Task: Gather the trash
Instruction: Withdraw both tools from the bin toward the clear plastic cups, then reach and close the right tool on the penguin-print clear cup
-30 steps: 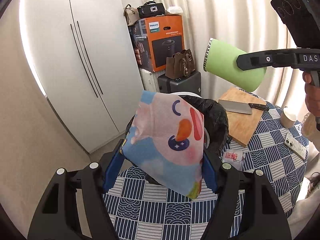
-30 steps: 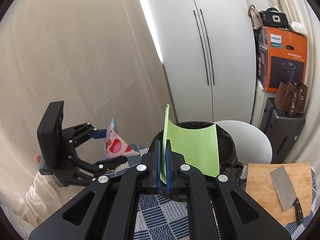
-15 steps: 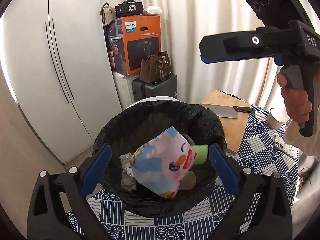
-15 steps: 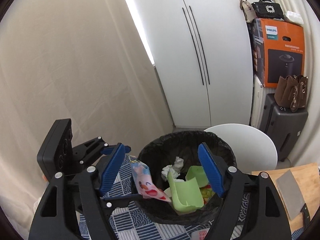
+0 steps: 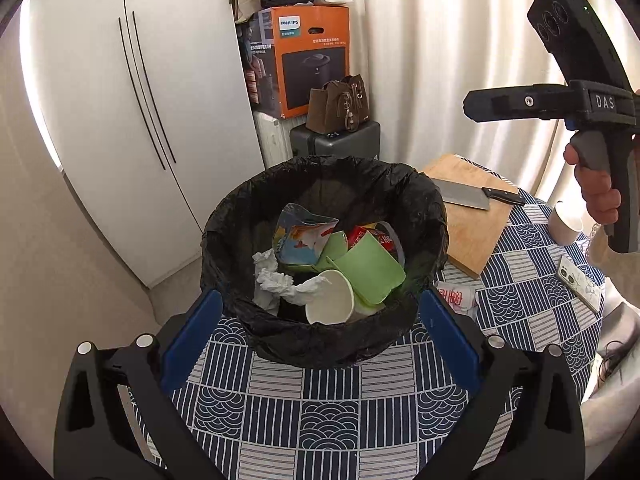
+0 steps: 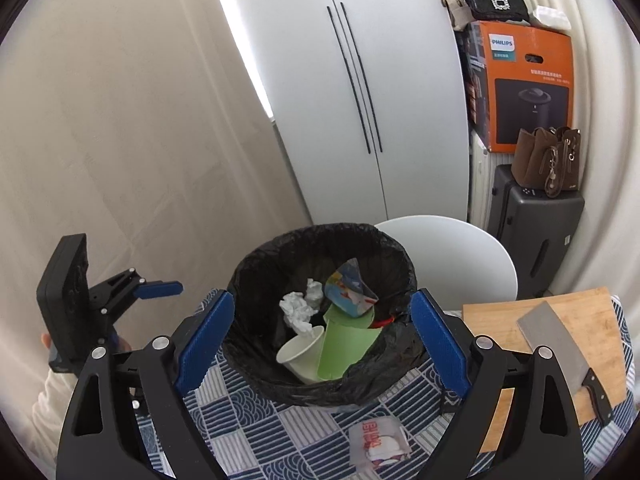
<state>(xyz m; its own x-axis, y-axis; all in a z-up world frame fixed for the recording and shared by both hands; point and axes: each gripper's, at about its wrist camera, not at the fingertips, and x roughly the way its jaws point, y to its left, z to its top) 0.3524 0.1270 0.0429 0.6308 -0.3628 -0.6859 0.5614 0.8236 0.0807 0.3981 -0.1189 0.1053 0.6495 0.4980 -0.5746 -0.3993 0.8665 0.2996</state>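
Observation:
A black-lined trash bin (image 5: 424,200) (image 6: 248,264) stands on the checked tablecloth. Inside lie a colourful wrapper (image 5: 304,236) (image 6: 350,294), a green paper cup (image 5: 370,266) (image 6: 344,344), a white cup (image 5: 330,302) (image 6: 300,354) and crumpled tissue (image 5: 272,280) (image 6: 298,308). My left gripper (image 5: 320,334) is open and empty, jaws either side of the bin's near rim. My right gripper (image 6: 320,338) is open and empty over the bin. A small white-and-red packet (image 5: 456,298) (image 6: 378,442) lies on the cloth beside the bin.
A wooden cutting board (image 5: 468,216) (image 6: 568,320) with a cleaver (image 5: 468,196) (image 6: 560,352) lies right of the bin. A phone (image 5: 578,282) and a small white cup (image 5: 564,224) sit at the table's right. A white chair (image 6: 452,252), suitcase and wardrobe stand behind.
Both grippers opened. The colourful wrapper dropped from my left gripper and the green cup from my right into the bin, where both now lie still.

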